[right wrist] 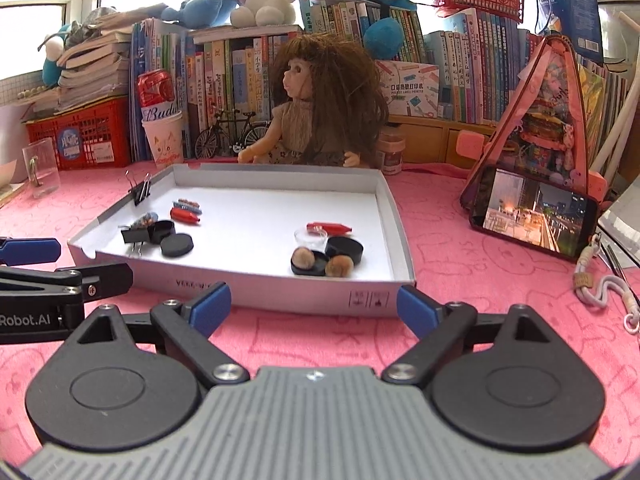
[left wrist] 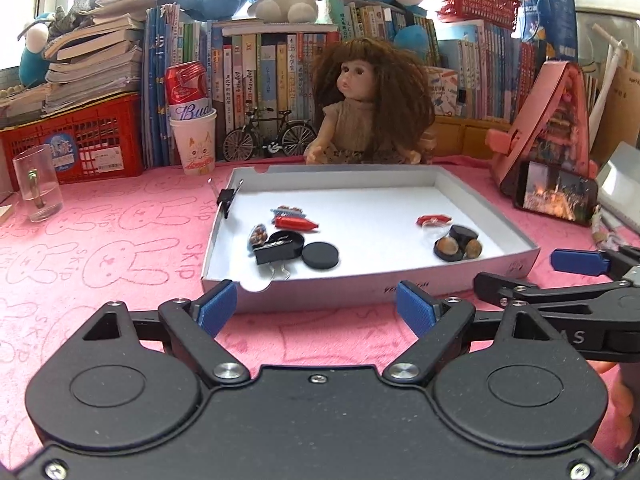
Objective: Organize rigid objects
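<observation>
1. Left tool (left wrist: 316, 308) and right tool (right wrist: 314, 304) are held wide, empty, short of the box (right wrist: 394, 216).
2. Binder clip (right wrist: 136, 235) at 9 o'clock inside the box: judged stiff, light; best gripped across its body.
3. "Bud" is read on the can (right wrist: 157, 94).

Box label (right wrist: 369, 298) too small

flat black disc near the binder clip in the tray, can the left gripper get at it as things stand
Probably yes: the left gripper is open and empty, the black disc lies flat beyond the tray's low front wall, uncovered, though the binder clip sits close.
</observation>
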